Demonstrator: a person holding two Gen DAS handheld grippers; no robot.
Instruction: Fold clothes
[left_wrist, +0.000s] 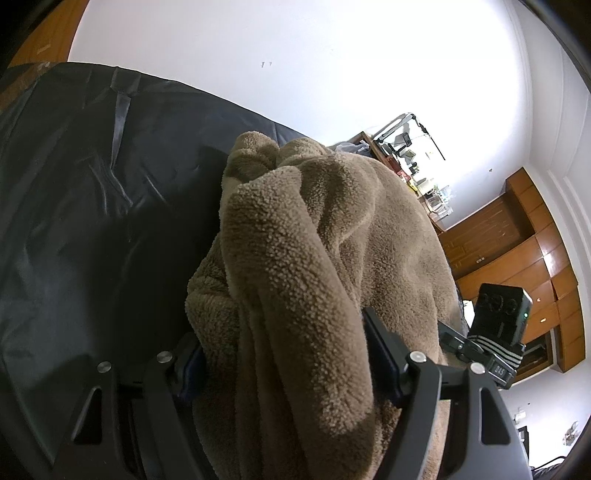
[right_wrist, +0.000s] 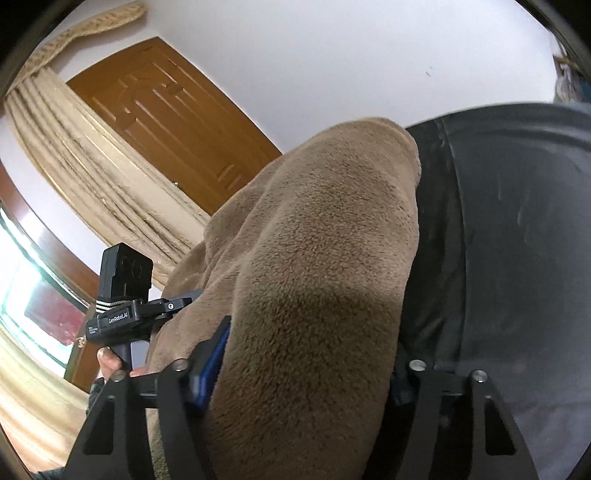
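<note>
Both at once, the left gripper (left_wrist: 284, 354) and right gripper (right_wrist: 306, 354) pinch thick folds of the brown fleece garment (left_wrist: 332, 229), bunched up over the dark sheet (left_wrist: 92, 184).

A dark sheet (left_wrist: 92, 203), a wooden door (right_wrist: 177, 125), and beige curtains (right_wrist: 85, 173).

"GenRoboLAI" in white print on black body of left tongs (right_wrist: 177, 314)
</note>
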